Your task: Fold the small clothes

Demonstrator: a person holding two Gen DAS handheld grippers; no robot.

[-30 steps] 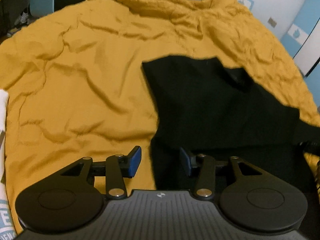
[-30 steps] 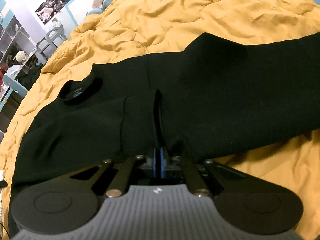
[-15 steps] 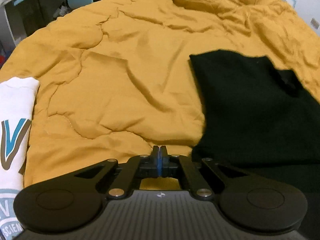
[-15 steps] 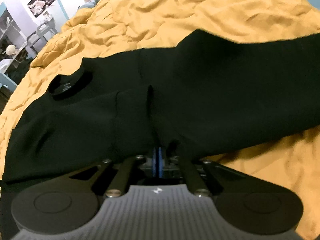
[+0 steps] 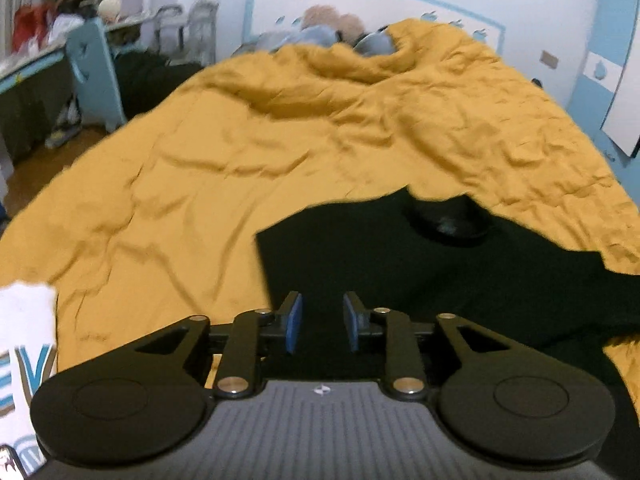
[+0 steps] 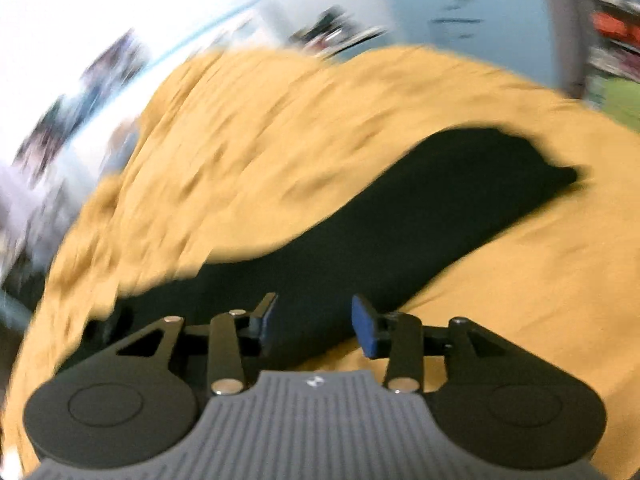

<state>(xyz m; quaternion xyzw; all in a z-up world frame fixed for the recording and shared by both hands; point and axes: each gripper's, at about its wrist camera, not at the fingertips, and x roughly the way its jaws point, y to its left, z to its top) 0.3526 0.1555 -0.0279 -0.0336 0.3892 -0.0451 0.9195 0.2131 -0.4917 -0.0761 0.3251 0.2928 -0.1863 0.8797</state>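
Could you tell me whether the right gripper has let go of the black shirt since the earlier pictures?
Yes. The right gripper, earlier shut on a fold of the black shirt, now stands open and empty, with the shirt lying flat on the yellow duvet.

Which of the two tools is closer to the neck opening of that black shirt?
Left. The left tool hovers open over the black shirt, its round collar just ahead. The right tool faces a collarless stretch.

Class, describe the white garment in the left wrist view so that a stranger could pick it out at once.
Start from the mustard-yellow quilt that covers the bed. Follow it to the left edge of the view, beside the left tongs: the white garment lies there. It alone is white with blue lettering; its only neighbour, the black shirt, is plain black.
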